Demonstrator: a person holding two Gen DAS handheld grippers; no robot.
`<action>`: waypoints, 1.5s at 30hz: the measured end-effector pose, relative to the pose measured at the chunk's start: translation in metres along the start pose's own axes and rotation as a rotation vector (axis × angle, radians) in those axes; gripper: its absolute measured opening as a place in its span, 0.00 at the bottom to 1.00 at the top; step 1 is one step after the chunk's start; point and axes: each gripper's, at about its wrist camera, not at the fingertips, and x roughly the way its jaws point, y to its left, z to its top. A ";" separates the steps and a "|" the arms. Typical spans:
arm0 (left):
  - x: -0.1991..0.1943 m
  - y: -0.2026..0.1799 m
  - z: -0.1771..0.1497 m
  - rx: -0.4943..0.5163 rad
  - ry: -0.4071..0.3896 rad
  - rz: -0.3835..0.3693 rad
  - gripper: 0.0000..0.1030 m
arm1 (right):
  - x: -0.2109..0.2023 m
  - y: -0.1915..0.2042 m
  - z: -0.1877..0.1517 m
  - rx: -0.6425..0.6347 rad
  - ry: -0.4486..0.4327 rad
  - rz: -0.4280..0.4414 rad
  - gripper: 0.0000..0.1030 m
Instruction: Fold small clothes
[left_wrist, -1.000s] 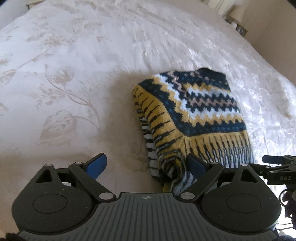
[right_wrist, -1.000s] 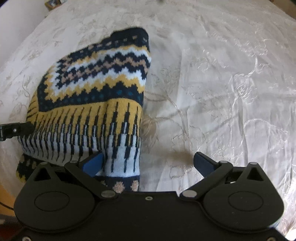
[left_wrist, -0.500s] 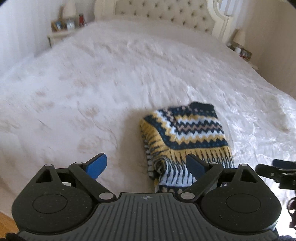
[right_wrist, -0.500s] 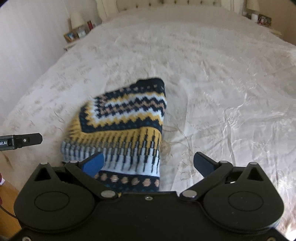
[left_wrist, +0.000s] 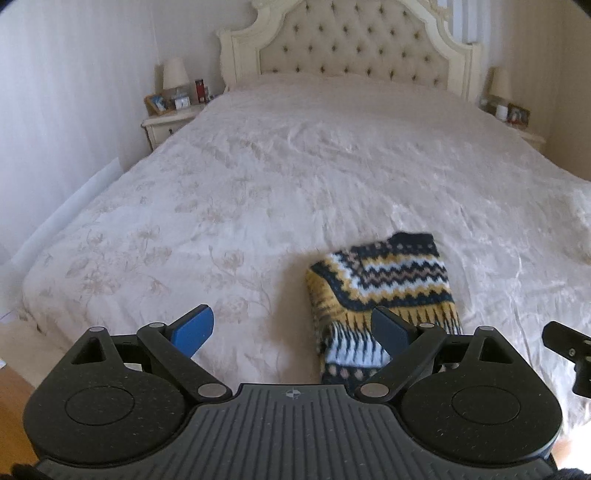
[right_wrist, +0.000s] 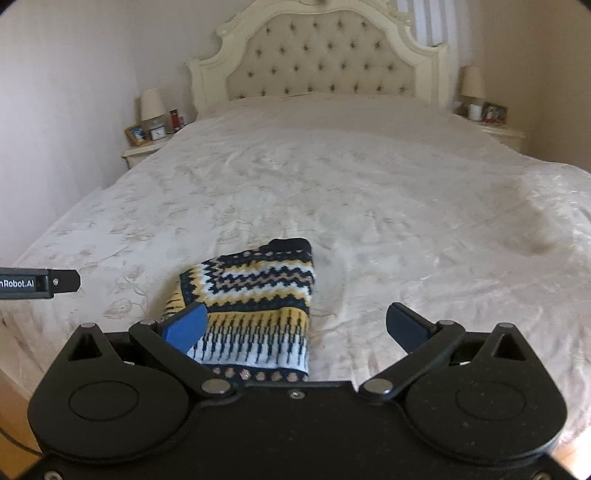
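Note:
A small knitted sweater (left_wrist: 384, 284) in navy, yellow and white zigzag bands lies folded into a compact rectangle near the foot of the bed (left_wrist: 280, 177). My left gripper (left_wrist: 291, 328) is open and empty, held back from the bed edge, with the sweater just behind its right finger. In the right wrist view the same sweater (right_wrist: 255, 295) lies behind the left finger of my right gripper (right_wrist: 295, 325), which is also open and empty. Neither gripper touches the cloth.
The cream floral bedspread (right_wrist: 406, 206) runs up to a tufted headboard (right_wrist: 328, 62). Nightstands with lamps and small items flank the bed, left (left_wrist: 173, 110) and right (right_wrist: 484, 118). Wooden floor (left_wrist: 11, 391) shows below the bed's foot edge.
Both grippers have pulled back and tilted up from the sweater, so the whole bed and headboard now show. The sweater stays folded where it lay. Both grippers stayed open.

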 end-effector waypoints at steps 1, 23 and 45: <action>-0.001 -0.001 -0.002 -0.003 0.014 -0.011 0.90 | -0.001 0.000 0.000 0.006 0.017 -0.008 0.99; 0.004 -0.022 -0.032 -0.009 0.208 -0.009 0.90 | -0.013 -0.013 -0.020 0.067 0.162 0.038 0.99; 0.005 -0.020 -0.034 -0.003 0.226 -0.016 0.90 | -0.010 -0.007 -0.019 0.070 0.177 0.047 0.99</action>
